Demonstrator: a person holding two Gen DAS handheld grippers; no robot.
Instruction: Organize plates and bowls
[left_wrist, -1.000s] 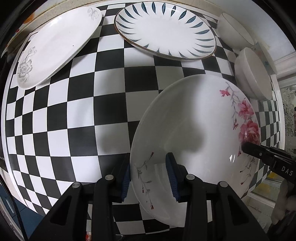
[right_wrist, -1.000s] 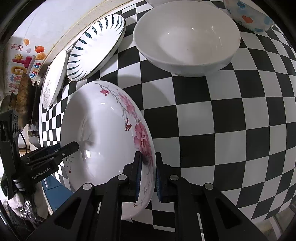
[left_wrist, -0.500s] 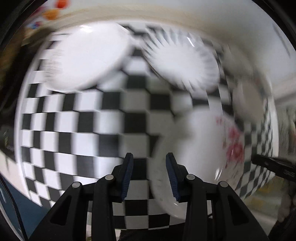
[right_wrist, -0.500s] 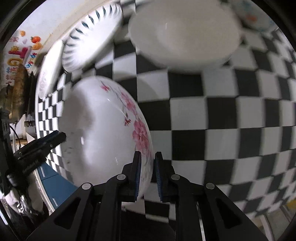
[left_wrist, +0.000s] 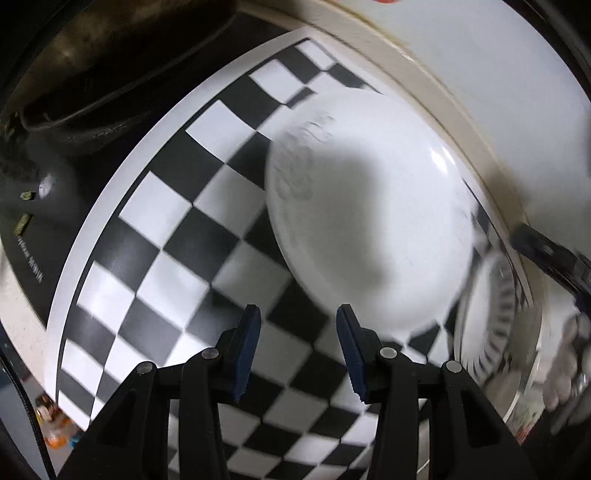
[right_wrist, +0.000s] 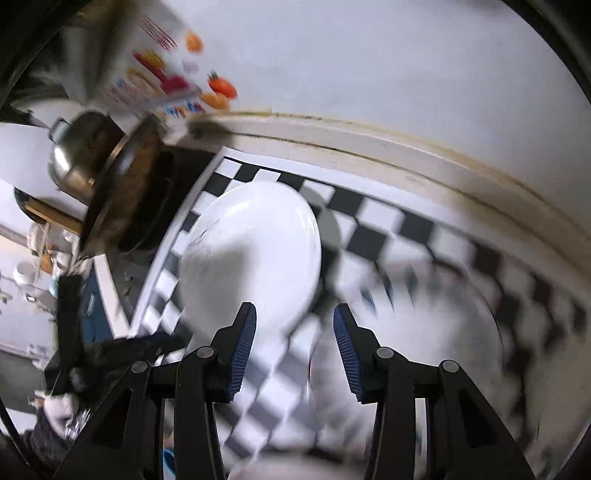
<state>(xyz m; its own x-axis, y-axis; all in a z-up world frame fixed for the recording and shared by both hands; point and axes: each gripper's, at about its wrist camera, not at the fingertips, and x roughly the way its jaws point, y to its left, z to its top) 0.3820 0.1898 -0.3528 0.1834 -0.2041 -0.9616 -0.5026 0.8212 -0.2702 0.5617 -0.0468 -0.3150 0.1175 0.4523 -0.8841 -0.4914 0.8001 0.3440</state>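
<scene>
Left wrist view puts the white plate with the faint grey flower print (left_wrist: 369, 206) in the middle right of the frame, lying flat on the checkered black-and-white mat (left_wrist: 177, 236), a soft grey shadow across its centre. Its near rim sits just above the left gripper (left_wrist: 298, 347), whose blue-padded fingers stand apart with only mat squares between them — nothing is held. At the lower right, blurred by motion, the plate with dark rim strokes (left_wrist: 491, 317) lies just beside the white plate; whether the two rims touch cannot be told. At the right edge the other gripper's dark tip (left_wrist: 546, 254) and a pale gloved hand (left_wrist: 569, 354) show.

Right wrist view has the same white plate (right_wrist: 255, 251) in the centre left, on the mat (right_wrist: 373, 236) near the far wall edge. The right gripper (right_wrist: 294, 347) hangs over the mat with its fingers spread wide and nothing between them. A large smeared white shape (right_wrist: 417, 332) fills the lower right, too blurred to name. In the upper left a metal pot (right_wrist: 74, 155) and a dark pan (right_wrist: 125, 188) stand by the mat's edge, below colourful wall stickers (right_wrist: 177, 88). The left gripper (right_wrist: 122, 347) shows dark in the lower left.
</scene>
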